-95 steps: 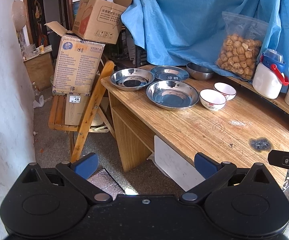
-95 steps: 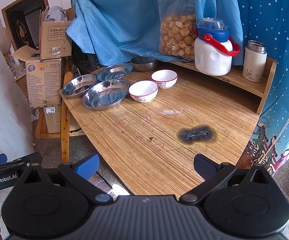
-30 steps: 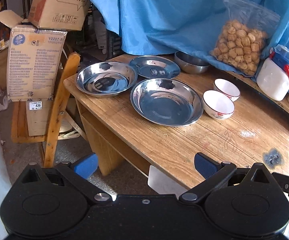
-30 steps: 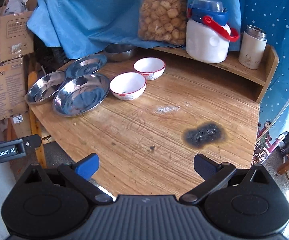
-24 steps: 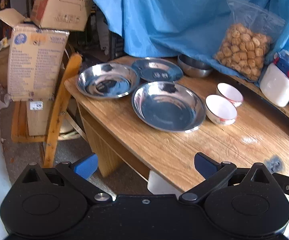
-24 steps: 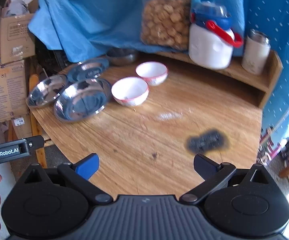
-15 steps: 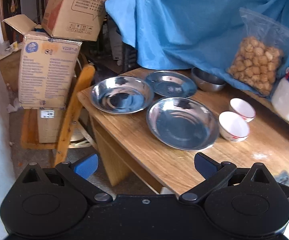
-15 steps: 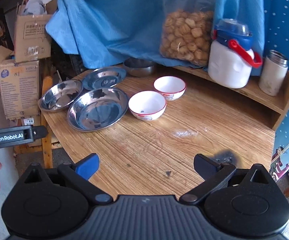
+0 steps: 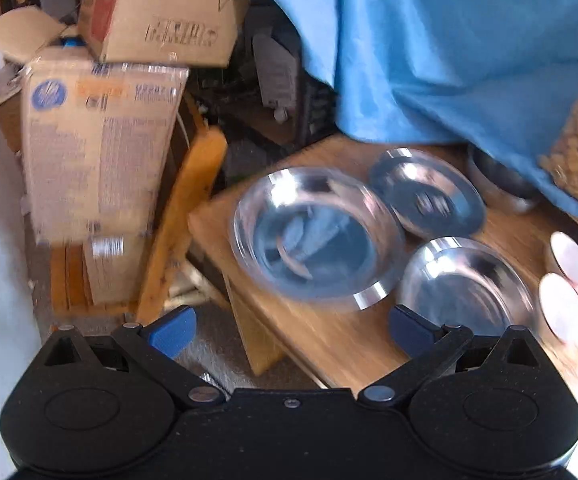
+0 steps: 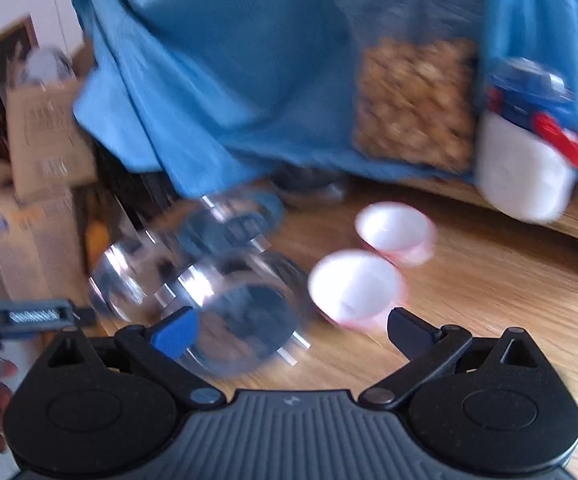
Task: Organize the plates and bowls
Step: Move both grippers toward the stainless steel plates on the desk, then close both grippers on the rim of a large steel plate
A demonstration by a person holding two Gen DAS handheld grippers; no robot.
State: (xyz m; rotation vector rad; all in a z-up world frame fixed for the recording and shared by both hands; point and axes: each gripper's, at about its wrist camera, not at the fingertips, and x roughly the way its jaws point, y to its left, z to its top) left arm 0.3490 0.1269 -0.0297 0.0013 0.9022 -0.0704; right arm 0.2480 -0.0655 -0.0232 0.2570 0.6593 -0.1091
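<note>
Wooden bench (image 10: 489, 280) carries everything; both views are motion-blurred, so fine detail is lost.

Largest first: blue tarp (image 10: 229, 80) draped across the far side, cardboard boxes (image 9: 101, 136) stacked off the bench's left end.

Three steel plates cluster at the left end of the bench. Left plate (image 9: 317, 236) sits nearest the bench's left edge; near plate (image 9: 465, 284) lies to its right and closer in; far plate (image 9: 429, 192) lies beyond both, close to them. Contact between rims cannot be told through the blur.

Two white bowls right of the plates, apart from them: near bowl (image 10: 357, 284) and far bowl (image 10: 395, 228), close together, possibly touching.

Left tongs (image 9: 289, 328): spread wide, nothing between them. Left plate lies straight ahead and just beyond the fingertips.

Right tongs (image 10: 289, 328): also spread wide, holding nothing. Near bowl lies ahead and slightly right; near plate ahead and left.

Judgement: nothing stacked yet. Plates are round, so no long axis governs the grip; only the rim matters. Left tongs are nearer the plates, right tongs nearer the bowls.
</note>
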